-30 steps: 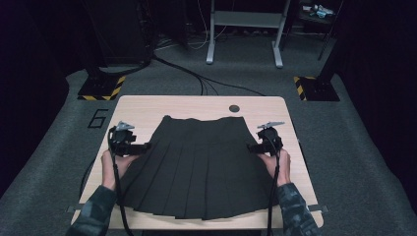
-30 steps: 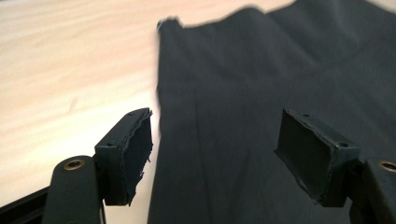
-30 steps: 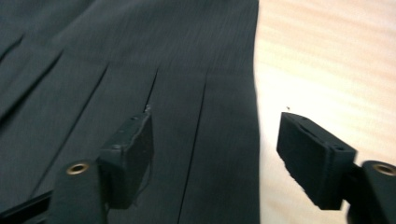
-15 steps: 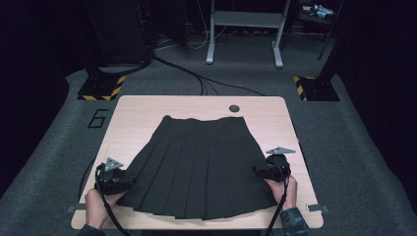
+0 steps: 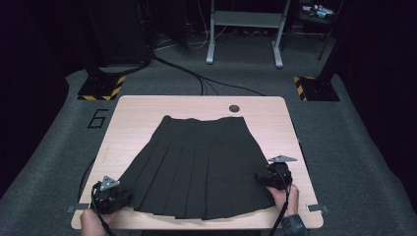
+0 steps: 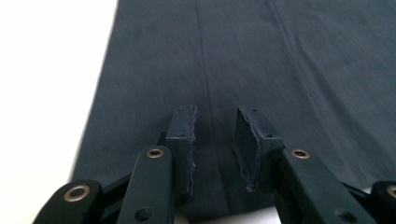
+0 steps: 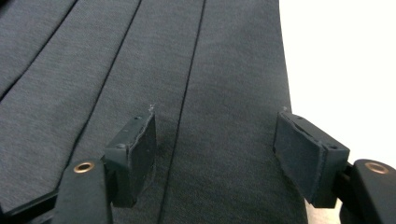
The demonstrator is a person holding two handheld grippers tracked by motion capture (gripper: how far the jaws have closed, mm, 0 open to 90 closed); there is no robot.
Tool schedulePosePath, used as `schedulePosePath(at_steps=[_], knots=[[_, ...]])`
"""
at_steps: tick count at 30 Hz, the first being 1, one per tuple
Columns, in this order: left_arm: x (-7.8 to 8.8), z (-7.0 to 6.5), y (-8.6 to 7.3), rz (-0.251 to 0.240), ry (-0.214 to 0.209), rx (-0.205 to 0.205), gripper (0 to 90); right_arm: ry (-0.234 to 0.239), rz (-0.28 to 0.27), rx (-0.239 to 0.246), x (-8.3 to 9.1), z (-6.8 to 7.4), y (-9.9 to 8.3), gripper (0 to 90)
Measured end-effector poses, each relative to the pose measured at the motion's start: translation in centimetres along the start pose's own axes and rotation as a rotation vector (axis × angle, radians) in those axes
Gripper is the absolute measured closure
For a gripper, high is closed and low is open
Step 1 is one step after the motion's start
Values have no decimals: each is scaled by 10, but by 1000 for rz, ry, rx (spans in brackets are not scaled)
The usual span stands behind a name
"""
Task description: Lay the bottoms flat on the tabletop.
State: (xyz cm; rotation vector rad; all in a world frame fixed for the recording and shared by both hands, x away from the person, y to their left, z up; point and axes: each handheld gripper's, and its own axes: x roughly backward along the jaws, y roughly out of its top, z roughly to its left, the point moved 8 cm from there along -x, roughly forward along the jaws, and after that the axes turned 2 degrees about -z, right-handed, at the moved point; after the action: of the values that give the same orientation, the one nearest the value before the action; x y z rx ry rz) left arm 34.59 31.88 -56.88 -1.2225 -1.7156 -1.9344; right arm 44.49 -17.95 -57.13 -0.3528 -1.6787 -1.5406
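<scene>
From above, the black skirt (image 5: 196, 164) lies flat on my worktop (image 5: 133, 118), nothing folded yet. Left gripper (image 6: 215, 149): jaws have just been closing over its hem corner, gap remaining. Right gripper (image 7: 224, 154): jaws wide astride the other corner.

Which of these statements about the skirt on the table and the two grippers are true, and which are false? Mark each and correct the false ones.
1. The skirt lies spread flat on the table. True.
2. The skirt's waistband lies nearest the person. False: the waistband is at the far side, the hem is near.
3. The left gripper is at the waistband. False: it is at the hem's near left corner, jaws just narrowed, fabric between them.
4. The right gripper has wide jaws over the skirt's right edge. True.
5. The skirt is pleated. True.
</scene>
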Motion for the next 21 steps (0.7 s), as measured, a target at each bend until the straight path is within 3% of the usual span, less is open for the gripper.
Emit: schedulePosePath(at_steps=[3,5,10,12,14,15,16,18,20,21], knots=[[5,-1,-6,13,-7,-6,652,-8,-6,0,1,-1,-2,295],[14,-1,-9,34,-28,-14,591,-11,0,-5,3,-2,-3,286],[25,-1,8,-12,-50,0,338,-22,-5,-21,7,-4,-3,236],[27,3,28,-40,-30,-12,248,-24,-27,-13,14,-6,0,192],[22,7,43,-44,-23,-28,185,-27,-32,-17,20,-4,3,160],[22,7,43,-44,-23,-28,156,-27,-32,-17,20,-4,3,160],[12,10,57,-34,-44,-38,149,-22,-34,-10,24,-1,5,149],[-2,12,65,-17,-37,-57,116,-13,-30,-7,25,5,6,107],[-10,11,66,-2,-42,-60,75,1,-3,8,22,13,3,29],[-23,10,67,22,-28,-65,47,3,22,8,19,18,1,0]])
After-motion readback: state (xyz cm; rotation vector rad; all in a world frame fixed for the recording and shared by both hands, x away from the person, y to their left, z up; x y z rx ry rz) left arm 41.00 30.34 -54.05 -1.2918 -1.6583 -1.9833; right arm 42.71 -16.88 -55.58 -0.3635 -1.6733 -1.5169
